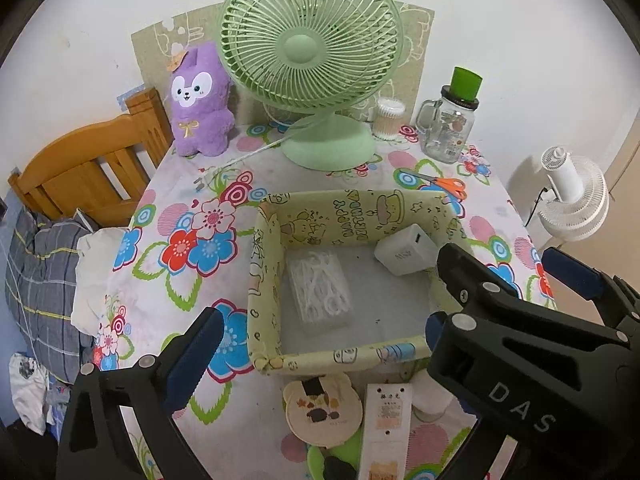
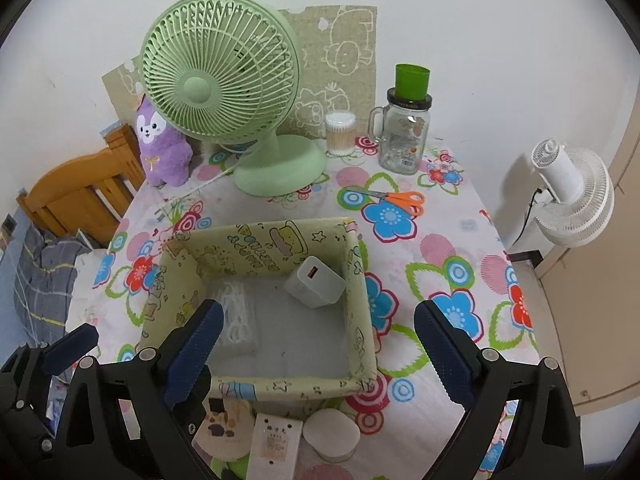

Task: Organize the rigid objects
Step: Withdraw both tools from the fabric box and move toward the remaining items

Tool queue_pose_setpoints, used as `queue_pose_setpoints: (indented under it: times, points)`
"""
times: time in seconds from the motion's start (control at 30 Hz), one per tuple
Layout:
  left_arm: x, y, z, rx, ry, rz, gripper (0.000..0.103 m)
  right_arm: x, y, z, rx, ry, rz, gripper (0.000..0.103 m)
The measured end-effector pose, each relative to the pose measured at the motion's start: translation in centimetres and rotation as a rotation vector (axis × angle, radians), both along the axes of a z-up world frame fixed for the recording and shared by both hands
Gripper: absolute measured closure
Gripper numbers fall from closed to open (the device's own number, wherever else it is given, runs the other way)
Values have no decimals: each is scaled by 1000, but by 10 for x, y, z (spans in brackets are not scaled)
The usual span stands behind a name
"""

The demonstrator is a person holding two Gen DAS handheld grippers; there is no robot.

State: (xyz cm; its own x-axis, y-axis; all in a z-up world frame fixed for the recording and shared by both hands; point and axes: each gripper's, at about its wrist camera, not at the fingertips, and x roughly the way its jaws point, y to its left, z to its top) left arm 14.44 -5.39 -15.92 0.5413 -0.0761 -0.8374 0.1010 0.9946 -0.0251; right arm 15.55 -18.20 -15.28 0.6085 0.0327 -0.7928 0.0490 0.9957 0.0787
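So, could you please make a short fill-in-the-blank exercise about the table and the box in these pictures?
1. The white charger lies inside the yellow ____.
2. The scissors on the tablecloth have ____ handles.
3. The purple plush toy stands beside the green ____.
4. Both the left gripper and the right gripper hold ____.

Missing words: box; orange; fan; nothing

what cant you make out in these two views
- Bear-shaped card: its lower edge is hidden by a dark object in the left wrist view; the left gripper covers part of it in the right wrist view.
- White label card: print too small to read, cut off by the bottom edge.
- Clear packet in the box: the right gripper finger hides part.
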Motion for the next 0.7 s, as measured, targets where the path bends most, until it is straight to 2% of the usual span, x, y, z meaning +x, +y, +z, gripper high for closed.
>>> queue_pose_setpoints:
  times: [0.7]
  points:
    - [-48,-3,29,-19,-54,-16,1,-51,-8,34,0,-53,-23,5]
